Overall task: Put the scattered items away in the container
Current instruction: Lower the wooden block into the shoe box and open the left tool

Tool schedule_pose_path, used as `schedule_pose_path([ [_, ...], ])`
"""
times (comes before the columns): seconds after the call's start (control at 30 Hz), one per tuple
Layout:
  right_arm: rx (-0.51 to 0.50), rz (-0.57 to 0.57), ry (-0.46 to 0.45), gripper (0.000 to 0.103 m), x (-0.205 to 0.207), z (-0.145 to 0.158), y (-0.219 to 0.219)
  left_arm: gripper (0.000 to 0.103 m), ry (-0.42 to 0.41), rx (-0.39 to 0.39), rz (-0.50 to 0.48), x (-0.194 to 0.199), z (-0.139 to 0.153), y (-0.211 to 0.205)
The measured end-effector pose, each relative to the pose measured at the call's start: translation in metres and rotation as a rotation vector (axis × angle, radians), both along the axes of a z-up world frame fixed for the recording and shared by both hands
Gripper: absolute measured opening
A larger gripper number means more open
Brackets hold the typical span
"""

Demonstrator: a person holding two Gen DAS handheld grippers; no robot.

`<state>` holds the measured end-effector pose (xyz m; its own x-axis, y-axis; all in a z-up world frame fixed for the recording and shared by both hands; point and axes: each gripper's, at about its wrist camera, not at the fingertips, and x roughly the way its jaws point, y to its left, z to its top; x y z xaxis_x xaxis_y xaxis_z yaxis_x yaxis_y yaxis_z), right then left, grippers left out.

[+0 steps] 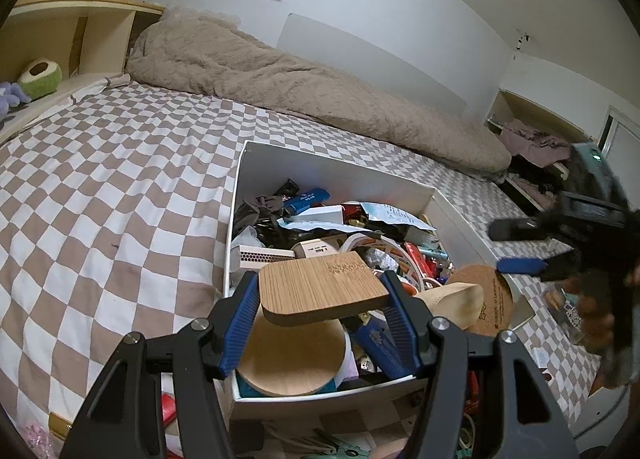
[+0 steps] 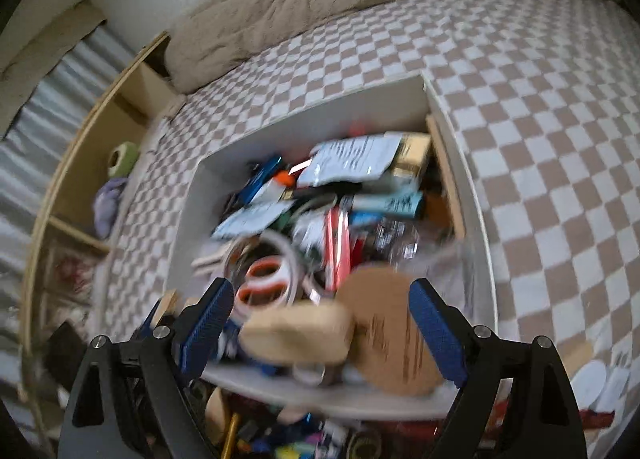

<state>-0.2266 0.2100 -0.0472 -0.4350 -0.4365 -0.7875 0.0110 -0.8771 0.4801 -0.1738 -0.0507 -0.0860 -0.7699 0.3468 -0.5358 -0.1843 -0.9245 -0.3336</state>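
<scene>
Now, left gripper [image 1: 320, 299] fingers clenched on wooden board [image 1: 320, 288] above full white box [image 1: 340, 167], right gripper [image 2: 322, 323] fingers released.

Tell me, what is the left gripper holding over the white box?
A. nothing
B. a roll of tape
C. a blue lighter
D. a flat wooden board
D: the left gripper has its blue pads pressed on both edges of a flat wooden board above the white box.
</scene>
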Motion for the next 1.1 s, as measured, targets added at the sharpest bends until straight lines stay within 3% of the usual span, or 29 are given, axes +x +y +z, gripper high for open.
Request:
schedule_pose_path([
  [0.5,0.084,0.026,-0.023,0.089,-0.003,-0.026,-0.011,0.061,0.001,-0.023,-0.027,0.0,-0.002,0.005],
  [0.63,0.099,0.008,-0.032,0.089,-0.002,-0.023,-0.013,0.061,0.01,-0.032,-0.047,0.001,-0.002,0.006],
  [0.77,0.089,-0.004,-0.028,0.089,0.001,-0.02,-0.013,0.061,0.034,0.009,-0.065,0.002,0.001,0.003],
  [0.97,0.094,0.007,-0.015,0.089,0.004,-0.014,-0.015,0.061,0.094,0.007,-0.054,0.006,0.013,-0.001],
  [1.1,0.113,0.028,-0.001,0.089,0.007,-0.009,-0.024,0.062,0.085,-0.007,-0.025,0.004,0.011,-0.002],
])
